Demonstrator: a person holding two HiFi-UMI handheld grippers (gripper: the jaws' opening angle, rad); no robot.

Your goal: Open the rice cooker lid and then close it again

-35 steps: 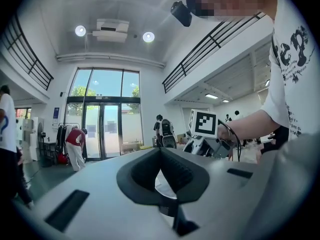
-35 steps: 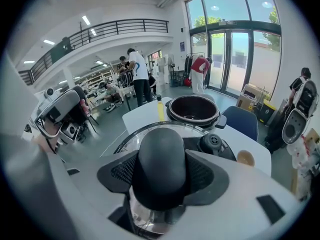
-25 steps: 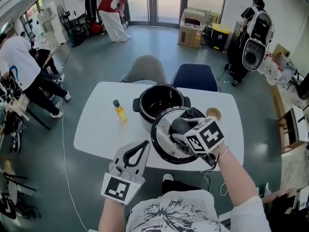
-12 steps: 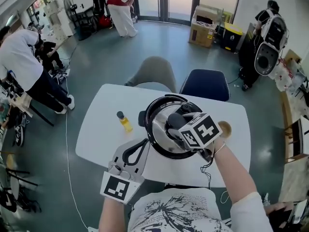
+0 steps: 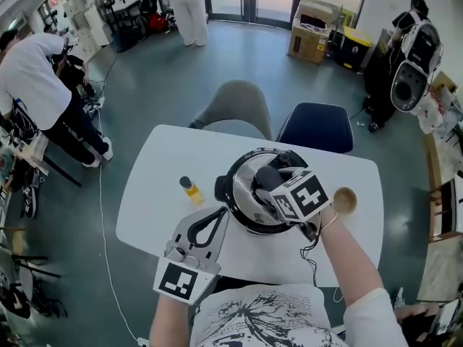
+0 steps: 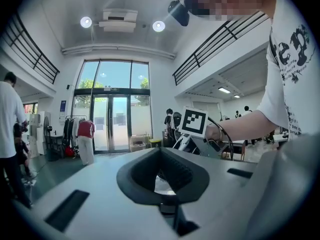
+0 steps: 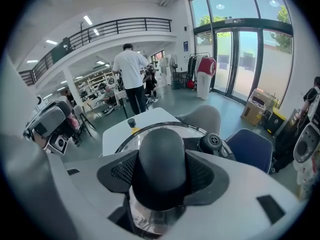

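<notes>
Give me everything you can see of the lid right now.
The lid is round, shiny metal by its look, with a dark rim, a black domed knob at the centre and a small black vent near the far edge. It lies roughly level over the rice cooker on the white table, covering the opening; whether it is fully seated cannot be told. The right gripper is shut on the knob.

Silver lid with black knob, white table, yellow bottle.
</notes>
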